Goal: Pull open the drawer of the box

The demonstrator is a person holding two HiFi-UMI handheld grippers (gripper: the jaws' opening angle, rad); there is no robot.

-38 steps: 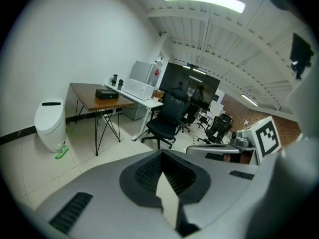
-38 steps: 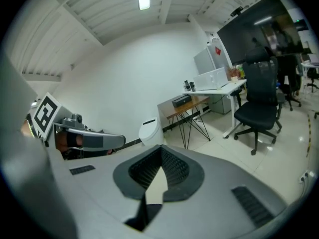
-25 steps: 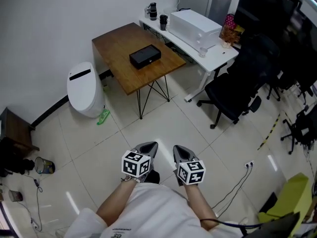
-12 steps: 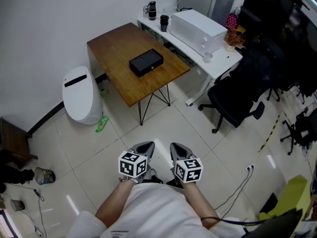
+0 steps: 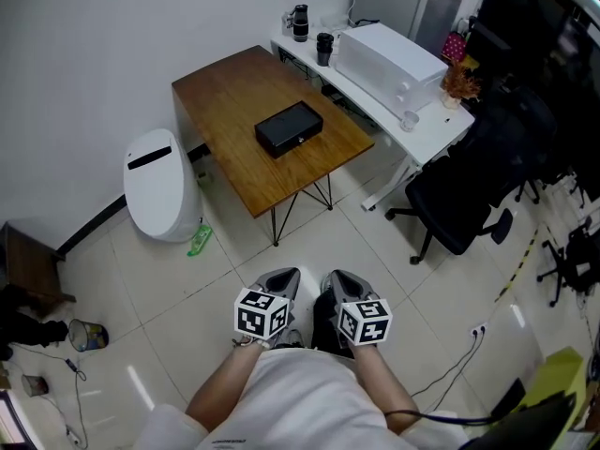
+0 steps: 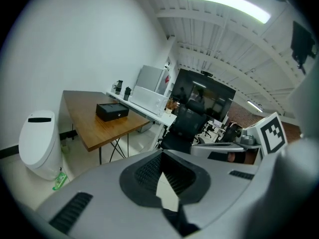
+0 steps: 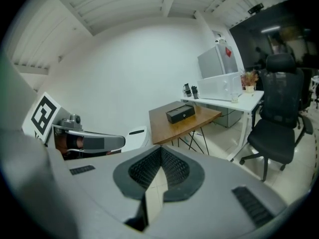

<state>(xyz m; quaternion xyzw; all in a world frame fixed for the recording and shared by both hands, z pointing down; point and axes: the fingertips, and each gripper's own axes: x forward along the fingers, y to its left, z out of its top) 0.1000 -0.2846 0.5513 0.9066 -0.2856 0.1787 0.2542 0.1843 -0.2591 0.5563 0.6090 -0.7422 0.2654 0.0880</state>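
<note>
— Well ahead of the left tool (image 5: 286, 275) and right tool (image 5: 339, 277), what stands?
— Black box (image 5: 290, 127) on the wooden worktop (image 5: 225, 101); its drawer (image 5: 300, 140) looks shut.
— Tools?
— Both pressed together, pinching nothing, low by the body. Approach, grasp and pull are all left to do.

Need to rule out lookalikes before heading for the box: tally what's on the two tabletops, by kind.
Black box: 1
Dark containers: 2
Large white unit: 1
Clear glass: 1
Plant: 1
Pink item: 1
Total: 7
</note>
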